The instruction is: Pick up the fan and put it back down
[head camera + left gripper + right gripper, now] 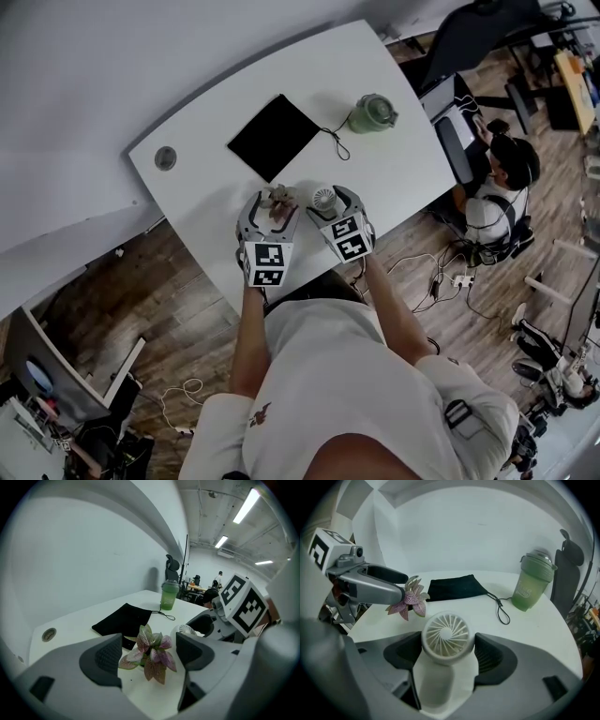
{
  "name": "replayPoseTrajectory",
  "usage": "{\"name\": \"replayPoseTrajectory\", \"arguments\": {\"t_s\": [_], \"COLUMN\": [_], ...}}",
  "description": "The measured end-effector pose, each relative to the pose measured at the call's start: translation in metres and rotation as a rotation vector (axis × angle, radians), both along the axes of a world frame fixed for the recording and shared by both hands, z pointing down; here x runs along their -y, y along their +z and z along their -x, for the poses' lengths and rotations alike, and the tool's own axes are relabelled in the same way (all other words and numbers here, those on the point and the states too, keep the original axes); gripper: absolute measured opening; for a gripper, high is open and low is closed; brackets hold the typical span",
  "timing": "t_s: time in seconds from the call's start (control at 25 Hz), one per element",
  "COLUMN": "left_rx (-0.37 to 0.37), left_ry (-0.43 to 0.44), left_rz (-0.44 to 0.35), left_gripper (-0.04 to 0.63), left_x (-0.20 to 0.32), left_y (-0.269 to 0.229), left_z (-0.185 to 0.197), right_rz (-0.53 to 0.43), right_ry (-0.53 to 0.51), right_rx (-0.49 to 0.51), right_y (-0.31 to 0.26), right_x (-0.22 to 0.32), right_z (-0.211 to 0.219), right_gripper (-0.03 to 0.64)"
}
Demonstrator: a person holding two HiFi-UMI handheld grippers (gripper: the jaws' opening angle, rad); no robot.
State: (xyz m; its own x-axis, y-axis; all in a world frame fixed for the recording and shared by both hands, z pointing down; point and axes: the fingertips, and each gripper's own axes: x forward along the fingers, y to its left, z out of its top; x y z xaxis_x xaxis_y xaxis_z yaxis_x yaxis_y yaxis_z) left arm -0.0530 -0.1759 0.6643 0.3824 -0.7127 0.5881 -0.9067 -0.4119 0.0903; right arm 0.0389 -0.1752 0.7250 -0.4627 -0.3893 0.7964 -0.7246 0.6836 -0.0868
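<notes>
At the near edge of the worktop, right gripper released, spread around the head of the fan without seeming to squeeze it; left gripper likewise released, gaping around the small plant close alongside. Likely trouble on closing off-centre on that round head: tipping the fan into the plant or off the near edge, or clashing jaw against jaw. Little danger to the black pouch and green bottle farther back.
</notes>
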Motion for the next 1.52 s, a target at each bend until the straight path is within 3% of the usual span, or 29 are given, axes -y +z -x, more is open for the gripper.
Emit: {"name": "replayPoseTrajectory", "arguments": {"t_s": [0.64, 1.0, 1.2, 1.52], "left_rx": [0.008, 0.013, 0.011, 0.004], "left_ry": [-0.009, -0.016, -0.025, -0.053], "left_rz": [0.002, -0.023, -0.077, -0.241], "left_gripper": [0.357, 0.357, 0.345, 0.256], "left_x": [-0.004, -0.006, -0.007, -0.005], "left_y": [-0.001, -0.012, -0.032, -0.101], "left_z": [-0.003, -0.005, -0.006, -0.007], "right_rz": [0.004, -0.062, -0.176, -0.429], "right_ry": [-0.031, -0.031, -0.014, 0.007], "right_rx": [-0.023, -0.007, 0.036, 0.152], "right_y": [0.01, -0.005, -0.045, -0.15], "right_x": [-0.001, 0.004, 0.011, 0.02], "right_z": [0.002, -0.001, -0.005, -0.014], "right_gripper": [0.36, 0.382, 0.351, 0.265]}}
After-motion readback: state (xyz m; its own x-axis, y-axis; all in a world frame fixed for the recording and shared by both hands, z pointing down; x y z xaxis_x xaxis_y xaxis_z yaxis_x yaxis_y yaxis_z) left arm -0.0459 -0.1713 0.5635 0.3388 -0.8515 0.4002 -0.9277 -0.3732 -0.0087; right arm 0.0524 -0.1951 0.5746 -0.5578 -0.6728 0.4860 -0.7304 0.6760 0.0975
